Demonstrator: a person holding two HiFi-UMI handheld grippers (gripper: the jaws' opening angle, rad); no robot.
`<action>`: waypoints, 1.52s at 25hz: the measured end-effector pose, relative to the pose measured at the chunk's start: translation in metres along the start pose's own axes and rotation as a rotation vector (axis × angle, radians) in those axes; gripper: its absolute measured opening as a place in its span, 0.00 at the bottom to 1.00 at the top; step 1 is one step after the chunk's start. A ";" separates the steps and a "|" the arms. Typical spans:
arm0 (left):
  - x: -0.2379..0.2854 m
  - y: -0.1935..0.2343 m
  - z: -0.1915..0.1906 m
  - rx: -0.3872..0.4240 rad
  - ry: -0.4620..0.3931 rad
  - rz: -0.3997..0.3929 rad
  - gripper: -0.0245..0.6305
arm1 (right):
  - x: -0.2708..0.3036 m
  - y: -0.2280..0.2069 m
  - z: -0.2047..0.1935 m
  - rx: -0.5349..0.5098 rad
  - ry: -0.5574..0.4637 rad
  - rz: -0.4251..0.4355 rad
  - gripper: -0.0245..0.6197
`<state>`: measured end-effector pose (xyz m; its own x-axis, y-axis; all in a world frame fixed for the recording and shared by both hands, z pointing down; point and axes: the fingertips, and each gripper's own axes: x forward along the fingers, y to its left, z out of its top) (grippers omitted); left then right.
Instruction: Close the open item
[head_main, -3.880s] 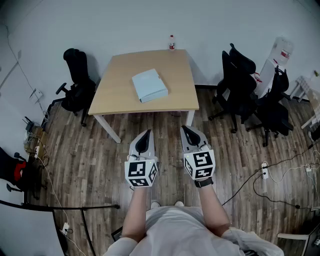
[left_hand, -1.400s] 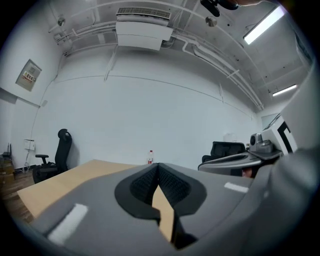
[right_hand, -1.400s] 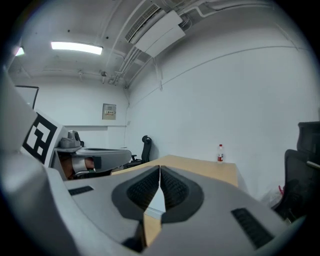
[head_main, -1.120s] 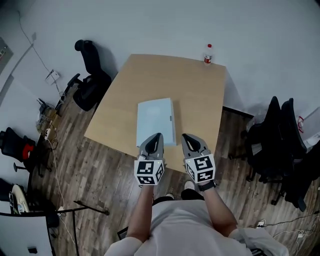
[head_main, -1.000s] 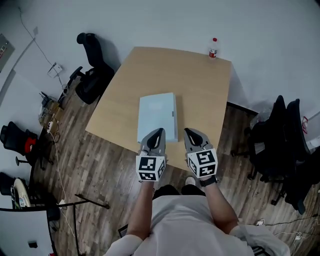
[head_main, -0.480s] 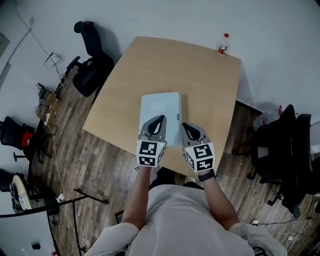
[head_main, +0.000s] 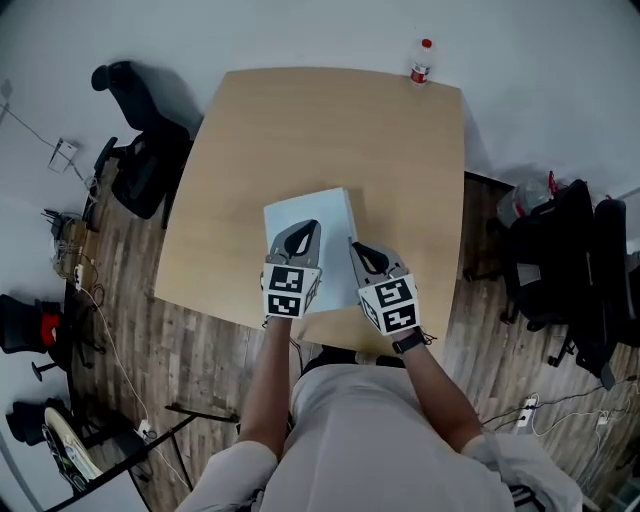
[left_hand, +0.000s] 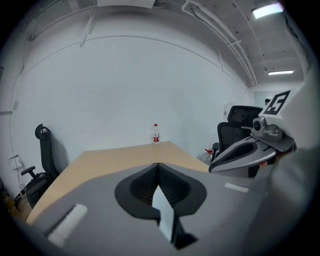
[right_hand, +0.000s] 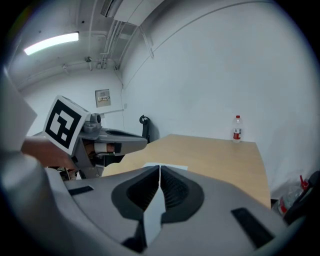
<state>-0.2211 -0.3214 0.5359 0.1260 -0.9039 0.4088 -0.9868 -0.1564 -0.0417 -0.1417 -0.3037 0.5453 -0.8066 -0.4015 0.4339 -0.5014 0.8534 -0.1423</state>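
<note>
A flat pale blue rectangular item (head_main: 312, 212) lies on the wooden table (head_main: 330, 130), near its front edge. Whether it is open I cannot tell from above. My left gripper (head_main: 307, 227) hovers over the item's middle, jaws pressed together with nothing between them (left_hand: 157, 165). My right gripper (head_main: 355, 247) is over the item's right front corner, jaws also together and empty (right_hand: 160, 168). A strip of the pale item (right_hand: 167, 166) shows just past the right jaws. Each gripper view catches the other gripper at its side.
A small bottle with a red cap (head_main: 422, 60) stands at the table's far right corner. Black office chairs stand to the left (head_main: 135, 150) and right (head_main: 565, 250) of the table. White wall lies behind; wood floor with cables lies at the left.
The person has walked up to the table. Both grippers, earlier short of the table's front edge, are now over the pale blue item. Jaws stayed shut.
</note>
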 end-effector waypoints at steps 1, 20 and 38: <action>0.005 0.003 -0.003 0.008 0.012 -0.008 0.05 | 0.004 -0.001 -0.003 0.005 0.011 -0.002 0.06; 0.083 0.004 -0.046 0.185 0.205 -0.315 0.05 | 0.025 -0.023 -0.068 0.250 0.149 -0.094 0.06; 0.115 -0.016 -0.119 0.223 0.326 -0.398 0.05 | 0.042 -0.014 -0.130 0.340 0.254 -0.093 0.06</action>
<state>-0.2033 -0.3756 0.6919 0.4111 -0.5940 0.6915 -0.8199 -0.5725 -0.0044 -0.1278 -0.2898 0.6817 -0.6715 -0.3408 0.6579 -0.6773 0.6424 -0.3585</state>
